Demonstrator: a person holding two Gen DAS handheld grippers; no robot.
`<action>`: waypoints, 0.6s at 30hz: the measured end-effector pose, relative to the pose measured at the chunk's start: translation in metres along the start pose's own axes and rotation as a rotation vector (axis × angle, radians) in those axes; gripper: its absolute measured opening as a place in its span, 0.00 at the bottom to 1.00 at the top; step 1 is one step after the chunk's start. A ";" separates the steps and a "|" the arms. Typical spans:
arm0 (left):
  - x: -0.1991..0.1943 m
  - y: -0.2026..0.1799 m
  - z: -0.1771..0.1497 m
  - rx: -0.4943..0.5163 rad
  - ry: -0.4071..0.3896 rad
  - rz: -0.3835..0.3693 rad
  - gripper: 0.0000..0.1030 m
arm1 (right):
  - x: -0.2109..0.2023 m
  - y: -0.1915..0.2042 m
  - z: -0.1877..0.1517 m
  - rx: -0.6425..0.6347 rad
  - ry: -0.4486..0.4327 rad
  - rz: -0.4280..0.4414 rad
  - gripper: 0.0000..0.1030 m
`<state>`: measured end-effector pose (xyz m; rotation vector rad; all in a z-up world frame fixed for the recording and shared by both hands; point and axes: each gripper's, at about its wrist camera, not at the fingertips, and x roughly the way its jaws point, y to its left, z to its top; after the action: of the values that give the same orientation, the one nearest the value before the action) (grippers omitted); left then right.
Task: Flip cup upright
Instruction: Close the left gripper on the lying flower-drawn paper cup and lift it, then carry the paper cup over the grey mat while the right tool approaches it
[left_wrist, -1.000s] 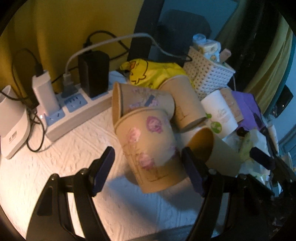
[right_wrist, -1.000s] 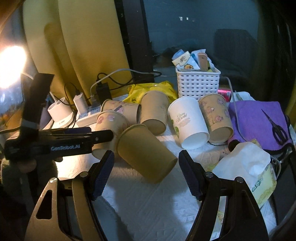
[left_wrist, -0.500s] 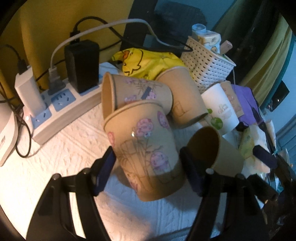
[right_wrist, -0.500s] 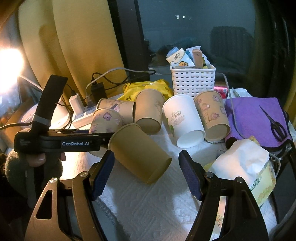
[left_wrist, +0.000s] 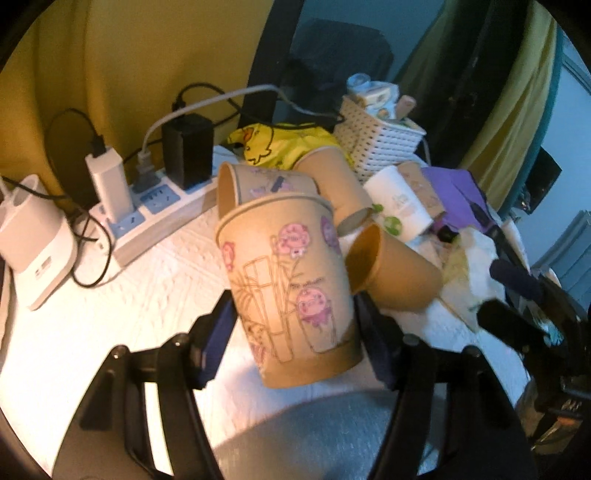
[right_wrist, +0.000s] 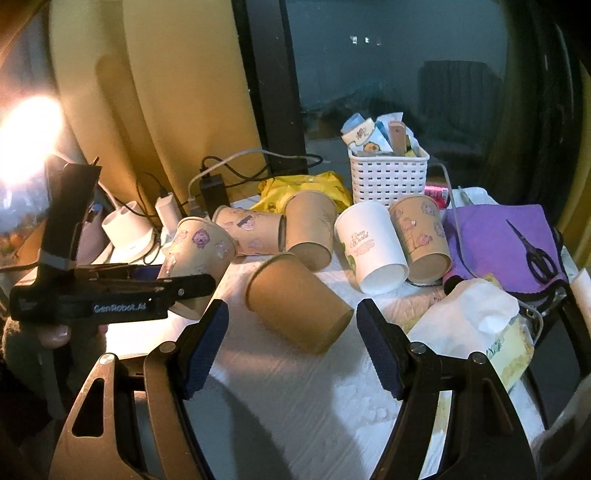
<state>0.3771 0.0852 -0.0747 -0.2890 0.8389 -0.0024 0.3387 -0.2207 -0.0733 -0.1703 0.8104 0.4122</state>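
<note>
My left gripper (left_wrist: 291, 332) is shut on a brown paper cup with pink flowers (left_wrist: 291, 284). The cup is lifted off the white cloth, nearly upright, rim up and tilted slightly left. It also shows in the right wrist view (right_wrist: 197, 254), held by the left gripper (right_wrist: 177, 288). My right gripper (right_wrist: 291, 347) is open and empty, low over the cloth, with a plain brown cup (right_wrist: 295, 301) lying on its side between and just beyond its fingers. That plain cup shows in the left wrist view (left_wrist: 391, 269) too.
Several more cups lie on their sides behind: a flowered one (right_wrist: 251, 230), a plain one (right_wrist: 308, 229), a white one (right_wrist: 373, 251), another flowered one (right_wrist: 421, 236). A power strip (left_wrist: 147, 218), white basket (right_wrist: 388, 173), purple cloth with scissors (right_wrist: 532, 251) and tissue pack (right_wrist: 472, 317) surround them.
My left gripper has closed on the flowered cup, lifted it off the cloth and turned it from lying tilted toward upright. The right gripper has barely moved.
</note>
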 end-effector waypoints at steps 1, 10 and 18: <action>-0.005 -0.001 -0.003 0.003 -0.005 -0.003 0.64 | -0.004 0.002 0.000 -0.001 -0.003 -0.001 0.73; -0.060 -0.011 -0.042 0.048 -0.078 0.022 0.64 | -0.040 0.028 -0.013 -0.011 -0.013 0.000 0.73; -0.106 -0.015 -0.078 0.067 -0.135 0.025 0.64 | -0.078 0.055 -0.030 -0.025 -0.028 0.007 0.73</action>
<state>0.2507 0.0633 -0.0428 -0.2135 0.7064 0.0124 0.2472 -0.2023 -0.0360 -0.1849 0.7784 0.4309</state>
